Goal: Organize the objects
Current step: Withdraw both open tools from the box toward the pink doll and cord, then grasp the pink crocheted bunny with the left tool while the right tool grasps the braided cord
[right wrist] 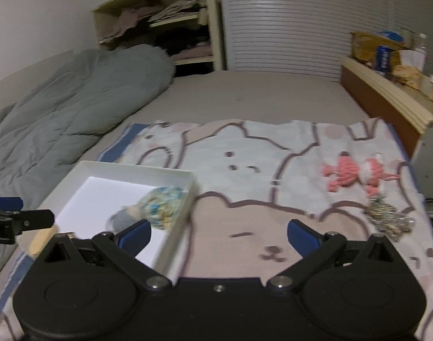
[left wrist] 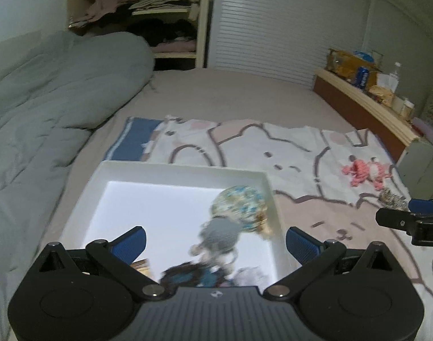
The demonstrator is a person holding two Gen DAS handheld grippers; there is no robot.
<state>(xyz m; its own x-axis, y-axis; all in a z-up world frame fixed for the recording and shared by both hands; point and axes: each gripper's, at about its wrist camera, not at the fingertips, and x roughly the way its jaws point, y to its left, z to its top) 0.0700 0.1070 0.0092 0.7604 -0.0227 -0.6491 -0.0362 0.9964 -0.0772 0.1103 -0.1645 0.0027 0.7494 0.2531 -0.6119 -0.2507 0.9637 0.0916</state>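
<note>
White box [left wrist: 185, 172]: on the blanket [left wrist: 301, 153] near the bed's left side, already holding a floral ball [left wrist: 239, 207], a grey soft toy [left wrist: 220, 234] touching it, and some darker blurred items at the near wall, too smeared to identify. Still outside the box: pink knitted toy [right wrist: 350, 172] toward the blanket's right edge, and a metallic keychain bunch [right wrist: 387, 216] just nearer, apparently linked to it by a cord, though hard to confirm.

Left gripper [left wrist: 215, 240]: above the box's near right corner, fingers spread wide, nothing held. Right gripper [right wrist: 219, 236]: over the bare middle of the blanket, right of the box, fingers equally wide, nothing held.

Likely next: reach right for the pink toy or the keychain.

Risks, judged from here:
- Soft blanket over a mattress: a downward press probably sinks, and fingers may pinch cloth along with the toy and drag the blanket, shifting the box.
- Keychain bunch: loose, uneven, likely to slip or dangle from a partial grip; if tied to the pink toy, lifting one probably tows the other.
- Box walls low and thin: a bump from either gripper could tip or slide it on the soft surface.
- Both views motion-blurred: fine contact hard to judge.
- Right edge of the bed close to both items: a nudge could push them off.
</note>
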